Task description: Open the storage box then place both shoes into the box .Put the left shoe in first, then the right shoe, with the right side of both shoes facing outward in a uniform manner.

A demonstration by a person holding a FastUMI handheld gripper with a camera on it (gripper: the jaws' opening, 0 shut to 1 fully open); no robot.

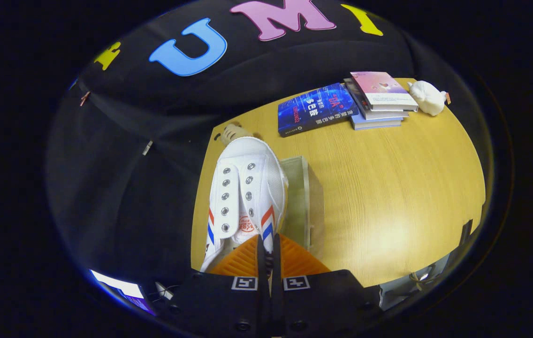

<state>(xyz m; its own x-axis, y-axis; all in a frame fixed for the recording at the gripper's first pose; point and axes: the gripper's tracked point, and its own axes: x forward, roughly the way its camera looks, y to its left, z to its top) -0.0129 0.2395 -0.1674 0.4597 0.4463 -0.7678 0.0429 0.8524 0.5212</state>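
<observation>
A small beige toy (231,133) sits just past the toe of the white shoe (247,188), which extends ahead of the gripper (269,256), its 2 fingers pinched nearly closed on the shoe's heel edge; right of the shoe stands the clear storage box (305,202), then books (341,105) farther across the wooden table (398,197)

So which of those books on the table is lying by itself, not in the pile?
The dark blue book. It lies flat on the table, left of the stack topped by the pink book.
</observation>
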